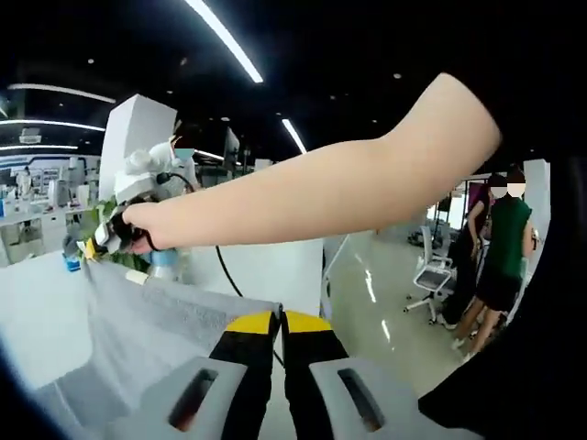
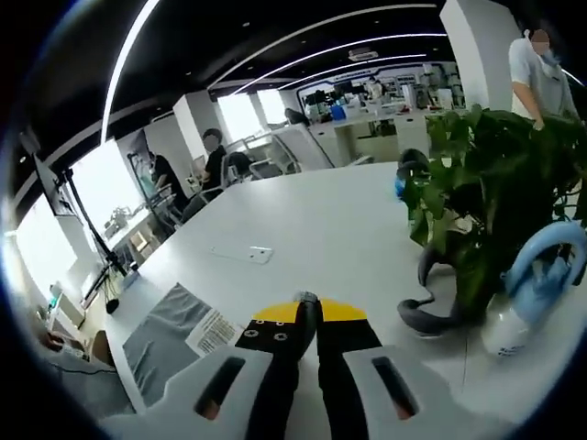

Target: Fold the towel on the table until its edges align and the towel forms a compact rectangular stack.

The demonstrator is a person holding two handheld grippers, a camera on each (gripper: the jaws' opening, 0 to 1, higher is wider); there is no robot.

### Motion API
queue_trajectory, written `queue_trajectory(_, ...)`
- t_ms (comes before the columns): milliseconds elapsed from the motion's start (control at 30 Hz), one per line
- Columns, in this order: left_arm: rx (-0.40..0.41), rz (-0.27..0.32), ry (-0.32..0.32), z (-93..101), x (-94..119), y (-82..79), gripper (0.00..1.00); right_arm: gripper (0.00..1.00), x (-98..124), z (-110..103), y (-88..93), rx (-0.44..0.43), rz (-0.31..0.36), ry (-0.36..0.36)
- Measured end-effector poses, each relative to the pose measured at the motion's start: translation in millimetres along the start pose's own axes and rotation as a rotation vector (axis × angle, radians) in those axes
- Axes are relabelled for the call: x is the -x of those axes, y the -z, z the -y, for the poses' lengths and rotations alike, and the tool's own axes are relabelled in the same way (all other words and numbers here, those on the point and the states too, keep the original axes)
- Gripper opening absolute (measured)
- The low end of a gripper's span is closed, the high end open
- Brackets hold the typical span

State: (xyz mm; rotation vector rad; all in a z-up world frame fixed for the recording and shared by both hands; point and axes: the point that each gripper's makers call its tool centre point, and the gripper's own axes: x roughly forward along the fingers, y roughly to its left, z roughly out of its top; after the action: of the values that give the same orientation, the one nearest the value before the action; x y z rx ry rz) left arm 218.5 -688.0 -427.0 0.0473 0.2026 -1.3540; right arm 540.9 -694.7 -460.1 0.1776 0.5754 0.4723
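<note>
In the left gripper view, the grey towel (image 1: 156, 321) stretches from my left gripper (image 1: 280, 321) away to the upper left. The yellow-tipped jaws stand together on its near corner. A person's bare arm crosses that view, and its hand holds my right gripper (image 1: 115, 234) at the towel's far corner. In the right gripper view, my right gripper (image 2: 307, 307) is shut, with a small grey fold of towel pinched at its tips. The rest of the towel (image 2: 160, 344) hangs down to the left, showing a white label (image 2: 215, 332). It is lifted above the white table (image 2: 303, 220).
A leafy potted plant (image 2: 486, 174) and a blue-and-white device (image 2: 541, 275) stand close on the right in the right gripper view. A small flat white object (image 2: 249, 254) lies on the table. People stand on the floor (image 1: 495, 247) and sit at far desks (image 2: 215, 156).
</note>
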Motion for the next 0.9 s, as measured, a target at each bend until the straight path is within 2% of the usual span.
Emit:
queue_trajectory(167, 0.037, 0.003, -0.027, -4.4, 22.2, 6.7, 0.02, 0.02, -9.1, -15.3, 6.3, 0.002, -0.007, -0.03)
queue_trajectory(333, 0.005, -0.018, -0.056, -7.5, 32.1, 12.0, 0.02, 0.02, -16.2, -23.7, 9.9, -0.024, -0.038, -0.054)
queue_trajectory(500, 0.068, 0.015, -0.077, -12.2, 46.7, 12.2, 0.02, 0.02, -17.2, -37.2, 10.3, -0.027, -0.051, -0.056)
queue_trajectory(600, 0.088, 0.029, -0.075, -8.7, 56.7, 11.1, 0.02, 0.02, -11.3, -50.1, 8.0, -0.018, -0.053, -0.061)
queue_trajectory(767, 0.066, 0.014, -0.082, -8.5, 74.0, 8.0, 0.02, 0.02, -7.1, -59.2, 5.3, 0.003, -0.075, -0.048)
queue_trajectory(900, 0.112, 0.064, -0.092, -13.4, 91.8, -3.5, 0.02, 0.02, -5.1, -72.8, -6.8, -0.024, -0.042, -0.067)
